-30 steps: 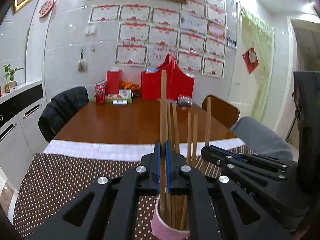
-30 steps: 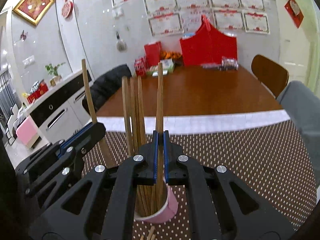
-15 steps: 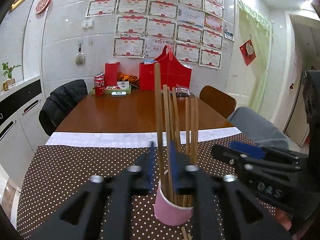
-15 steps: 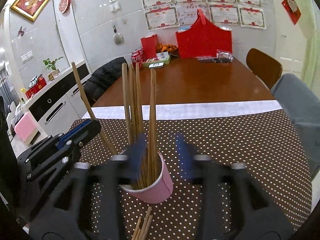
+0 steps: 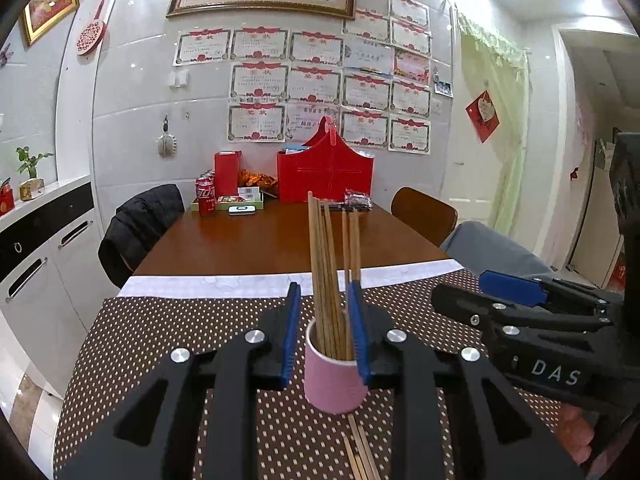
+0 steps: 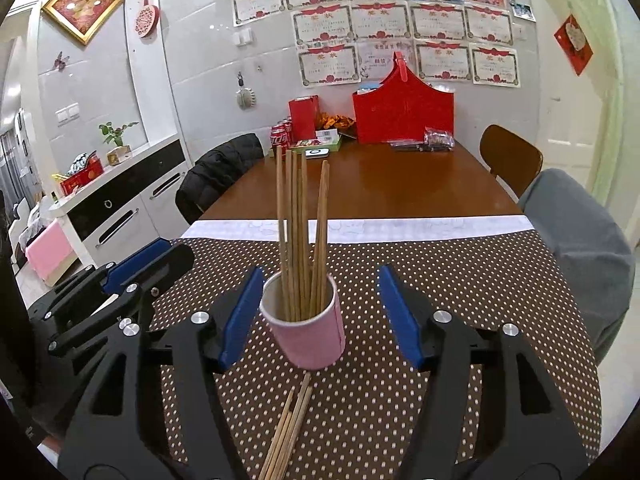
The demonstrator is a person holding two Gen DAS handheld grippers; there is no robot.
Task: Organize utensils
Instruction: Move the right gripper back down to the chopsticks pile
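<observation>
A pink paper cup (image 5: 335, 376) stands upright on the brown dotted tablecloth and holds several wooden chopsticks (image 5: 328, 276). It also shows in the right wrist view (image 6: 306, 322), with its chopsticks (image 6: 298, 236). My left gripper (image 5: 323, 334) is open and empty, with the cup seen between its blue pads. My right gripper (image 6: 320, 314) is open wide and empty, just in front of the cup. More loose chopsticks (image 6: 286, 428) lie flat on the cloth in front of the cup; they also show in the left wrist view (image 5: 360, 452).
The dotted tablecloth (image 6: 460, 280) covers the near end of a long wooden table (image 6: 360, 184). A red box (image 6: 402, 110), cans and packets stand at the far end. Chairs stand on both sides, one with a black jacket (image 6: 218, 174). A white cabinet (image 6: 120, 208) stands at the left.
Both grippers have let go of their chopsticks, which now stand in the cup. Both have opened and drawn back from the cup.
</observation>
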